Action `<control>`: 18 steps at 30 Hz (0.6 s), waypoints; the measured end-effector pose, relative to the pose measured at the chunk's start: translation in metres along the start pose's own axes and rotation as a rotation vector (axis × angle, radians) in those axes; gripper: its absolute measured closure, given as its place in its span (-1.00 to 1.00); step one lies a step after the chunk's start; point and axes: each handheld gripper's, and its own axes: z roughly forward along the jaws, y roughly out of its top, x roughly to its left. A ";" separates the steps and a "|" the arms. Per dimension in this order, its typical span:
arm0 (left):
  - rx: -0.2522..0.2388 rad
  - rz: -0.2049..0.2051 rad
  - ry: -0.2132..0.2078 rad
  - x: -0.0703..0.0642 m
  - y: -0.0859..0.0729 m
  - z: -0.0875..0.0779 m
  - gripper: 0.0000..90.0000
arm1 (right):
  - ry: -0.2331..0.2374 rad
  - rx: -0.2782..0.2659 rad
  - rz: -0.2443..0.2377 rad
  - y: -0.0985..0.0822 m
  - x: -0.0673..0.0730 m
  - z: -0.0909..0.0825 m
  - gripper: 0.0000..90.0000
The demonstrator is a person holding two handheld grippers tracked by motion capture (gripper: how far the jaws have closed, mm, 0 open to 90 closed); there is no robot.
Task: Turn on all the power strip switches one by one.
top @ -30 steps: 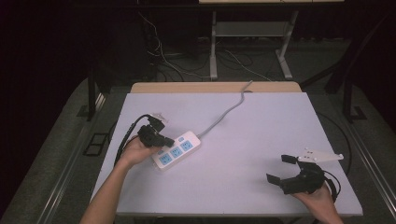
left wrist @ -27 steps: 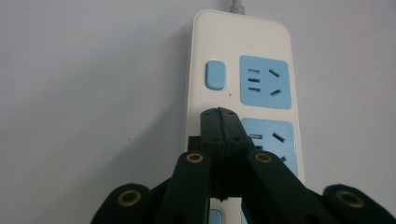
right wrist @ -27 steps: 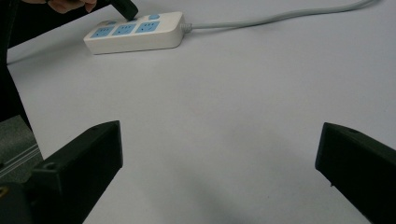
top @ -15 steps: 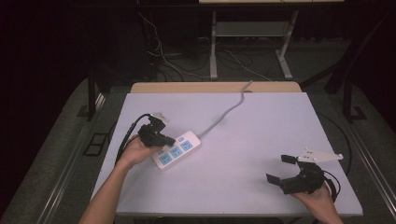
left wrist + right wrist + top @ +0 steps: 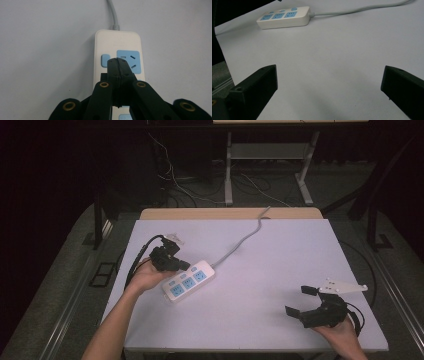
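Observation:
A white power strip (image 5: pixel 189 280) with blue sockets lies on the left half of the white table (image 5: pixel 280 255). Its grey cable (image 5: pixel 240 243) runs off toward the table's far edge. My left gripper (image 5: pixel 184 265) is shut, jaws pressed flat together, with the tips over the strip's cable end. In the left gripper view those tips (image 5: pixel 118 63) sit between a small blue button (image 5: pixel 105 60) and a blue socket (image 5: pixel 130 61) on the strip (image 5: pixel 117 41). My right gripper (image 5: pixel 299 300) stands open and empty near the front right corner, far from the strip (image 5: pixel 284 17).
Black cable loops trail from the left gripper over the table's left edge (image 5: pixel 137 260). A metal frame (image 5: pixel 270 155) and loose floor cables (image 5: pixel 185 185) stand beyond the far edge. A grey plate (image 5: pixel 345 286) tops the right gripper.

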 end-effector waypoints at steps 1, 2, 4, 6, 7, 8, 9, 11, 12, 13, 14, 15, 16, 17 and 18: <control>0.000 0.002 0.002 0.000 0.001 0.000 0.99 | -0.001 -0.001 -0.001 0.000 0.000 0.000 -0.98; -0.001 0.002 0.001 0.000 0.003 0.000 0.99 | -0.001 -0.001 -0.001 0.000 0.000 0.000 -0.98; 0.000 0.009 0.004 0.000 0.005 0.000 0.99 | -0.002 -0.001 -0.003 0.000 0.000 -0.001 -0.98; -0.002 0.008 0.003 0.000 0.006 0.000 0.99 | -0.001 -0.003 -0.003 0.000 -0.001 -0.001 -0.98; -0.001 0.008 0.003 0.000 0.006 0.001 0.99 | -0.001 -0.003 -0.002 0.000 -0.001 -0.001 -0.99; 0.000 0.008 0.003 0.000 0.007 0.001 0.99 | -0.001 -0.003 -0.002 0.000 -0.001 -0.001 -0.99; -0.002 0.005 0.003 0.001 0.007 0.002 0.99 | -0.001 -0.003 -0.002 0.000 -0.001 -0.001 -0.99; 0.002 0.007 0.003 0.002 0.008 0.004 0.99 | -0.001 -0.003 -0.002 0.000 0.000 -0.001 -0.98; 0.003 0.007 0.003 0.003 0.008 0.005 0.99 | -0.002 -0.003 -0.002 0.000 0.000 -0.001 -0.99; 0.002 0.003 0.003 0.003 0.008 0.005 0.99 | -0.002 -0.004 -0.003 0.000 0.000 -0.001 -0.99; 0.000 0.002 0.003 0.004 0.009 0.006 0.99 | -0.002 -0.003 -0.002 0.000 0.000 -0.001 -0.98; 0.003 0.002 0.004 0.004 0.009 0.007 0.99 | -0.002 -0.002 -0.003 0.000 0.000 -0.001 -0.98; 0.005 0.003 0.004 0.005 0.009 0.007 0.99 | -0.002 -0.001 -0.003 -0.001 0.000 -0.001 -0.98; 0.004 0.002 0.003 0.005 0.010 0.008 0.99 | -0.002 0.001 -0.003 -0.001 -0.001 -0.001 -0.98; 0.001 0.003 0.003 0.005 0.010 0.008 0.99 | -0.002 0.001 -0.004 -0.001 -0.001 -0.001 -0.98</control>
